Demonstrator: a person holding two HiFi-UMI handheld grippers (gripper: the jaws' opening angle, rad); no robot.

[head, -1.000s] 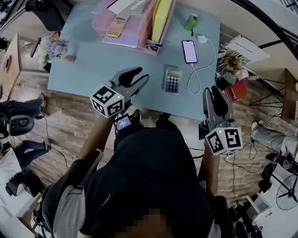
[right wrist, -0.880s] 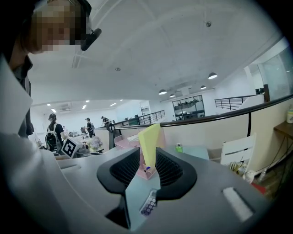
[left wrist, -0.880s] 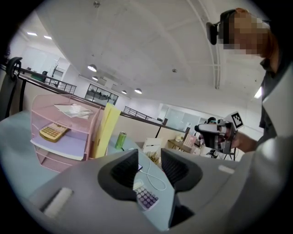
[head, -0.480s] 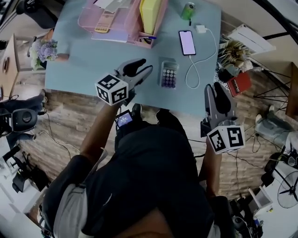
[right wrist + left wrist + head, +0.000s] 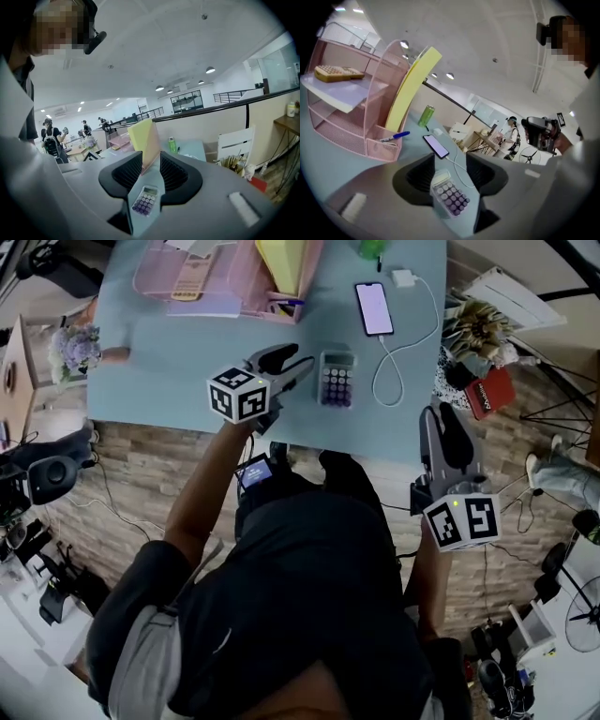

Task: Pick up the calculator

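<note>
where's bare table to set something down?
Bare: the table's left part, in front of the pink organizer, next to the flowers; also the near edge right of the calculator, below the cable. Crowded: back, around organizer and phone.

No legible text in any view. Head view: calculator (image 5: 337, 379) at 12 o'clock, keys too small, no digits readable on keys or display. phone (image 5: 373, 308) at 1 o'clock, plain lit screen, no characters. red book (image 5: 489, 392) at 2 o'clock, white print, unreadable. Cubes on left gripper (image 5: 298, 360) and right gripper (image 5: 441, 418): black-and-white square markers only, no letters or numbers.
</note>
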